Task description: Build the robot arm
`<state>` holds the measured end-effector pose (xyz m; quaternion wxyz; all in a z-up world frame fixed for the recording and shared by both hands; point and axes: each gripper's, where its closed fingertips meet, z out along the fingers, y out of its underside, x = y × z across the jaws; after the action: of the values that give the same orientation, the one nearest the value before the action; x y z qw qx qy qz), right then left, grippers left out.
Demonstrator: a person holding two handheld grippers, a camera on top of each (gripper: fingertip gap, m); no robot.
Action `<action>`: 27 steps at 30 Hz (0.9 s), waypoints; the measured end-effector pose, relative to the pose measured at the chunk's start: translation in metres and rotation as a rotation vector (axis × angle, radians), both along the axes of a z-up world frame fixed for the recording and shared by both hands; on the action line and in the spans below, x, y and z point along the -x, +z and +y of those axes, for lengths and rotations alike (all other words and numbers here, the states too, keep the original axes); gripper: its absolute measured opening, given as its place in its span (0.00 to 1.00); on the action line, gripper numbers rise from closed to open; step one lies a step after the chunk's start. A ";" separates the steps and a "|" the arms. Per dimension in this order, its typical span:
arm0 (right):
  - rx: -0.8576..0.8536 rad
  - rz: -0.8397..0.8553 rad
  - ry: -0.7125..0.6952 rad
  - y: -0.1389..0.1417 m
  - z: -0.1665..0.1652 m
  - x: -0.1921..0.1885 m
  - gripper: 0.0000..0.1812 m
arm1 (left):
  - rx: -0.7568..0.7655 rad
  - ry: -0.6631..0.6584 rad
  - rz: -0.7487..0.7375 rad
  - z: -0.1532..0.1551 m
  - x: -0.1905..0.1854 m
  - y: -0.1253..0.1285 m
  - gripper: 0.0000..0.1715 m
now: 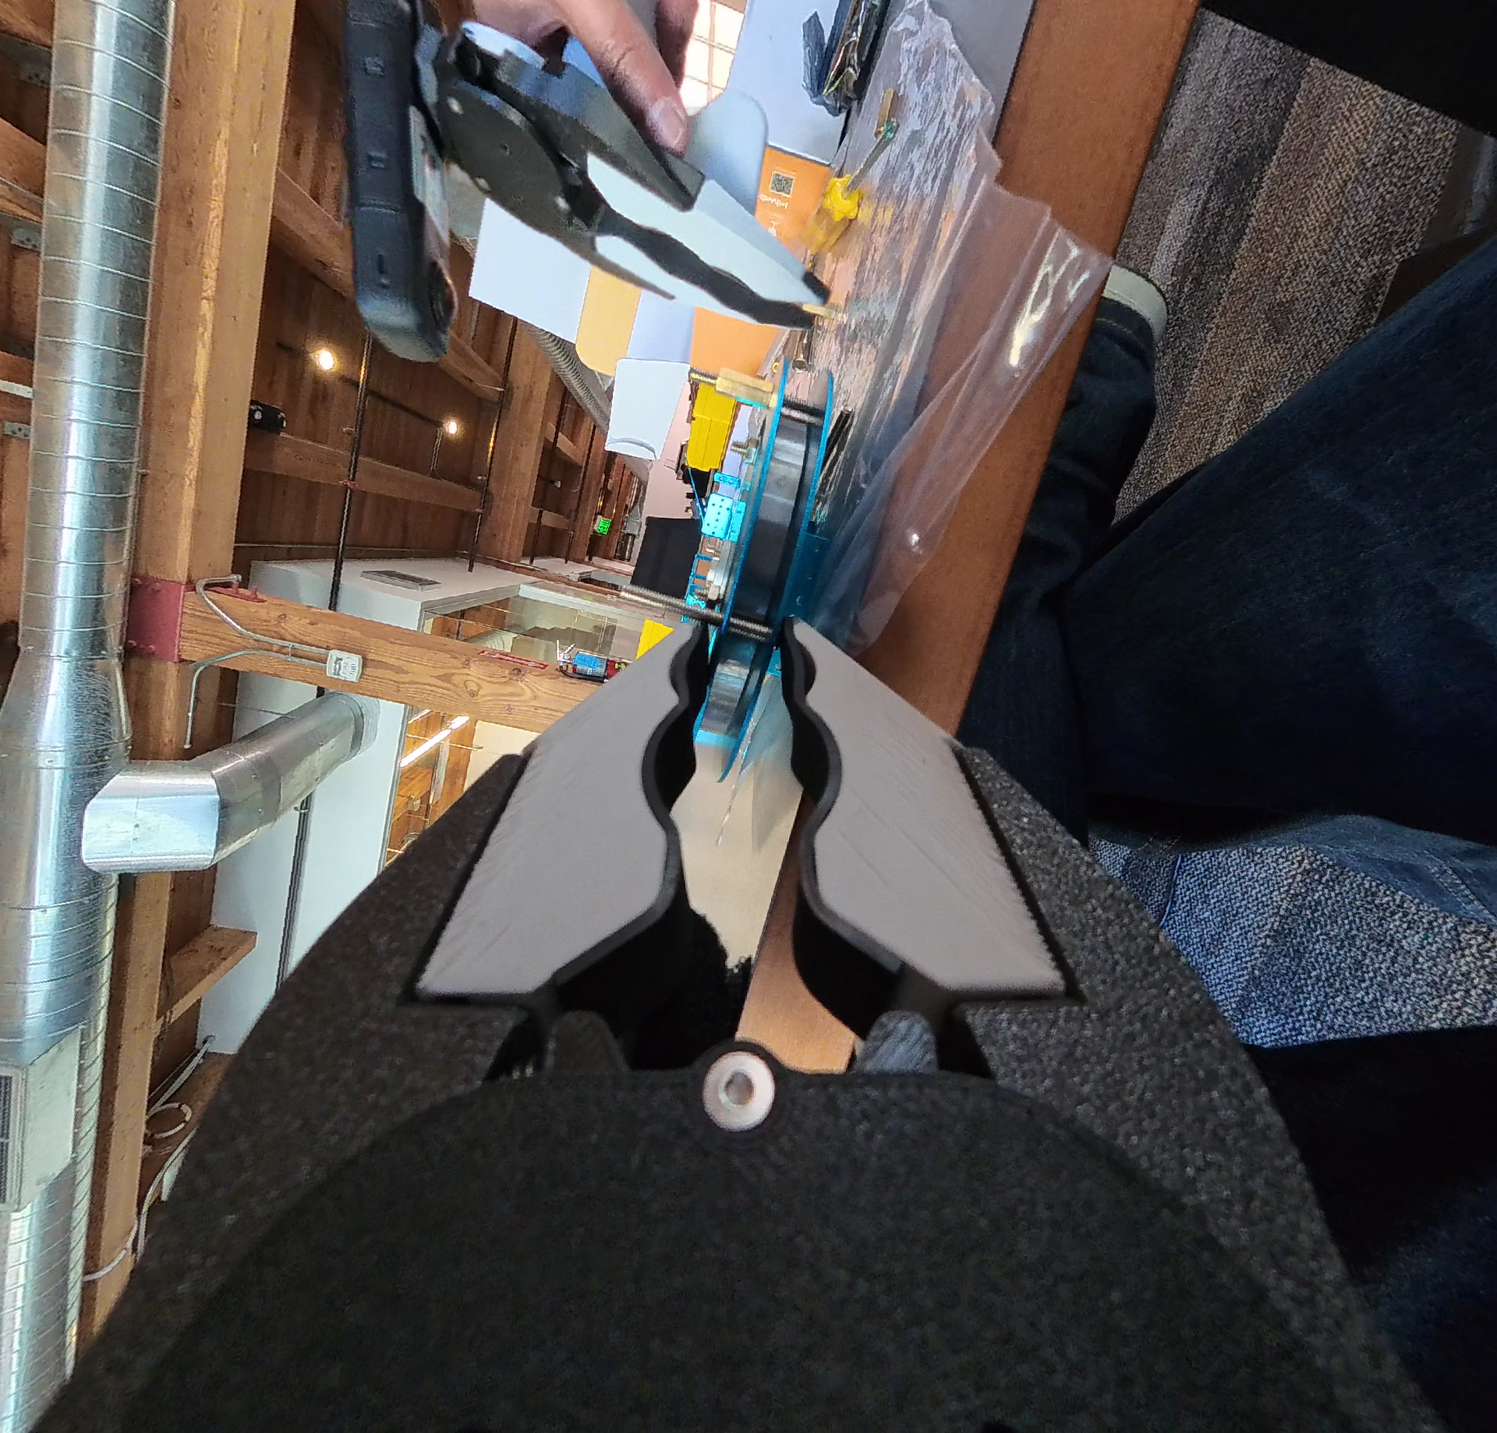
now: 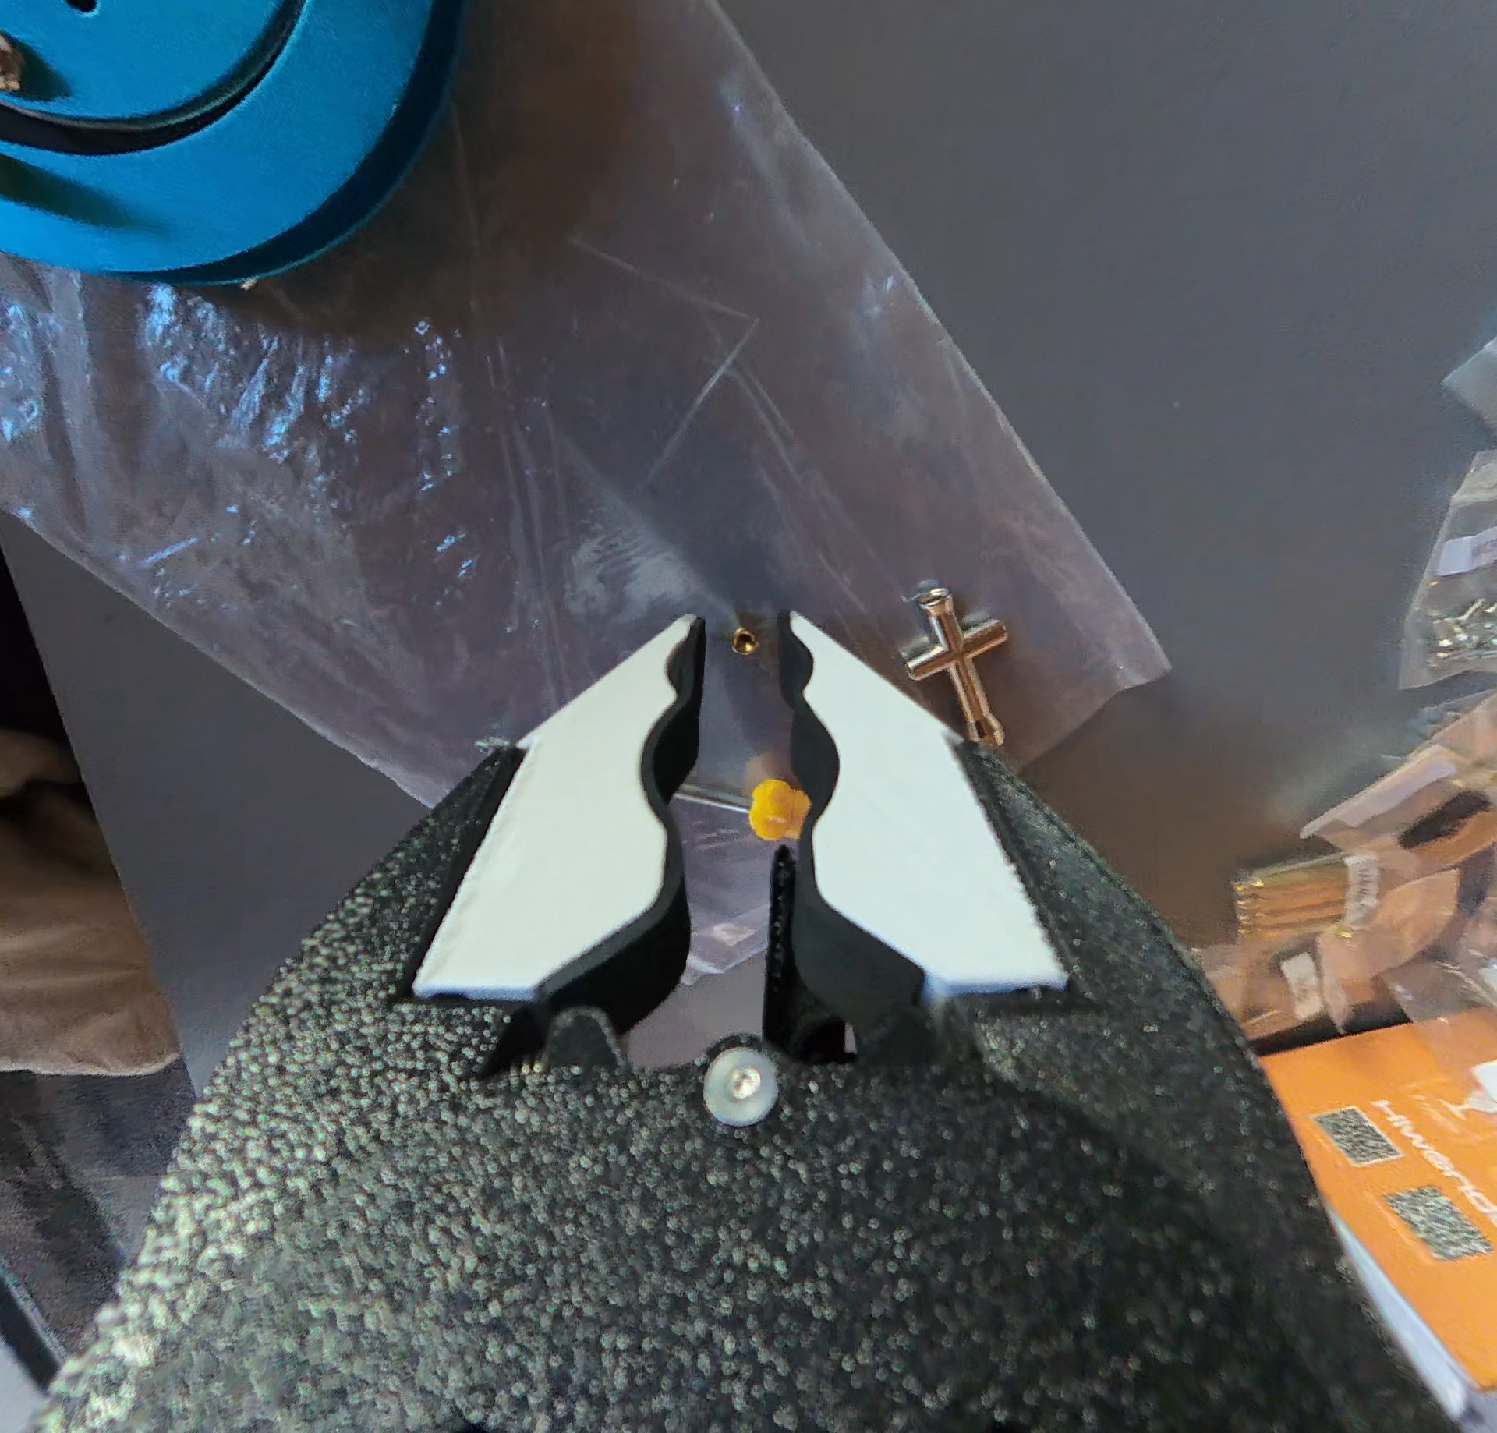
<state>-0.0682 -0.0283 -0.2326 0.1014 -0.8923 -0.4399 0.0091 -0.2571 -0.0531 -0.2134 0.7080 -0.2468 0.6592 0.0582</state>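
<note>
My left gripper (image 1: 744, 634) is shut on the near edge of a blue metal chassis (image 1: 761, 495) made of stacked plates with threaded rods, standing on a clear plastic bag (image 1: 972, 325). My right gripper (image 2: 741, 624), held by a hand, shows in the left wrist view (image 1: 810, 305) with its tips down at the table. Its jaws stand slightly apart, straddling a small brass standoff (image 2: 744, 642) without touching it. A yellow-handled screwdriver (image 2: 779, 807) lies under the right fingers. The blue chassis (image 2: 202, 98) is at the upper left of the right wrist view.
A metal cross wrench (image 2: 956, 657) lies just right of the right fingers. Bags of small parts (image 2: 1377, 868) and an orange booklet (image 2: 1393, 1151) sit at the right. A dark foil bag (image 1: 859, 25) lies far off. The table's wooden edge (image 1: 1053, 179) and a person's leg (image 1: 1296, 584) are close by. Spacing between my two grippers at the tips: around 20 centimeters.
</note>
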 end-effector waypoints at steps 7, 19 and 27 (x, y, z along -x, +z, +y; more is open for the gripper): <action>0.031 0.033 -0.047 -0.005 0.000 0.002 0.03 | 0.000 -0.001 -0.002 0.000 0.000 0.000 0.10; -0.057 0.252 0.360 0.052 -0.021 0.161 0.03 | -0.005 -0.001 -0.005 0.000 -0.001 0.000 0.10; -0.025 0.222 0.455 0.058 -0.028 0.201 0.03 | -0.008 -0.001 -0.004 0.000 0.000 0.000 0.10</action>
<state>-0.2693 -0.0564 -0.1750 0.1556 -0.7624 -0.6157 0.1241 -0.2567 -0.0533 -0.2133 0.7104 -0.2439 0.6575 0.0598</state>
